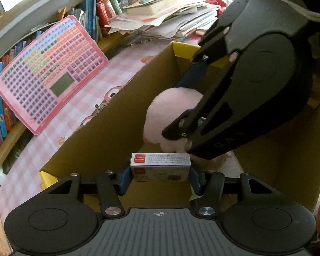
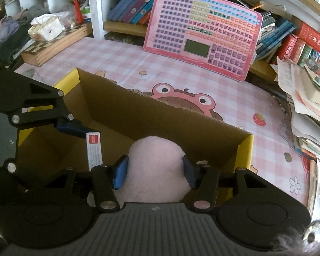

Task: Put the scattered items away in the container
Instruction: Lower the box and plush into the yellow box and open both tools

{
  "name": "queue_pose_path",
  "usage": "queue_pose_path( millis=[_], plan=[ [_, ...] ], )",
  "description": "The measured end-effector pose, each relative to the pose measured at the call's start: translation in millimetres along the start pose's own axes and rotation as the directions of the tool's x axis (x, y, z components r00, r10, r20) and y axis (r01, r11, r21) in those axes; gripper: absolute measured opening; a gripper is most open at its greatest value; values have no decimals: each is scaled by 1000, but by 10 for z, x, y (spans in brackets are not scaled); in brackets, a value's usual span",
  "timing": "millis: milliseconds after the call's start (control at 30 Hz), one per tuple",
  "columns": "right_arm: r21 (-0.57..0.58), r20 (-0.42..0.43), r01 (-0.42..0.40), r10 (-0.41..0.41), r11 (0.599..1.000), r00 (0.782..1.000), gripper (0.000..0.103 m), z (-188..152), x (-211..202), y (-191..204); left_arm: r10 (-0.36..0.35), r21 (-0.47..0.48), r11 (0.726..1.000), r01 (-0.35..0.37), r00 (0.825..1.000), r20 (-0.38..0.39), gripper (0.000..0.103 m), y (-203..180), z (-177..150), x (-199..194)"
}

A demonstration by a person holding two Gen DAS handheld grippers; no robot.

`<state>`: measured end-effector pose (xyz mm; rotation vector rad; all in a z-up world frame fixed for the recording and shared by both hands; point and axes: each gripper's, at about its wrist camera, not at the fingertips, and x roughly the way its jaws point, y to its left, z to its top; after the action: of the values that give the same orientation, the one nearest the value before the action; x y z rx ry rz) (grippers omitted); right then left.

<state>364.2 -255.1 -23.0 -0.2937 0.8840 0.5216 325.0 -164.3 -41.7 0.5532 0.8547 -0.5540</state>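
So the biggest thing here is the cardboard box (image 2: 160,115), brown inside with yellow on its outer edges, sitting on a pink checked tablecloth (image 2: 121,57) with cartoon frogs and strawberries printed on it. Both grippers are aimed down into it, side by side.

Next down in size is the pink plush toy (image 2: 154,166). It sits between the blue pads (image 2: 120,173) of the right gripper (image 2: 155,170), one pad against each flank, and it hangs over the open box near the right end. No earlier frame to compare, so all I'll say is the pads look to be touching the fur on both sides (pretty fuzzy at the edges, so how hard they're squeezing I can't tell). From the left wrist view you see that same gripper from the side, with the plush bulging out past its fingers.

Smallest is the little staple box (image 1: 160,166), white and grey with a red logo. The left gripper (image 1: 160,178) has it pinched end to end between its pads, jaws about as narrow as the box is long, and it's held just inside the box's near-left corner, right next to the plush.

Behind it all, a pink learning tablet (image 2: 202,32) leans on the bookshelf (image 2: 125,24), well apart from the box.
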Motion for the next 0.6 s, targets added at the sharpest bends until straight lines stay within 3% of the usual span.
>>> queue_pose_path(
  millis=[133, 200, 600],
  plan=[
    [19, 1, -8, 8, 1000, 1000, 58, 20, 16, -26, 10, -14, 1000, -10, 1000, 7, 70, 23, 5, -3],
    [37, 12, -17, 17, 999, 1000, 58, 30, -3, -48, 11, -24, 1000, -11, 1000, 18, 84, 36, 9, -20],
    [76, 100, -34, 26, 996, 995, 68, 44, -292, -30, 52, -58, 997, -48, 996, 75, 86, -7, 2, -223]
  ],
)
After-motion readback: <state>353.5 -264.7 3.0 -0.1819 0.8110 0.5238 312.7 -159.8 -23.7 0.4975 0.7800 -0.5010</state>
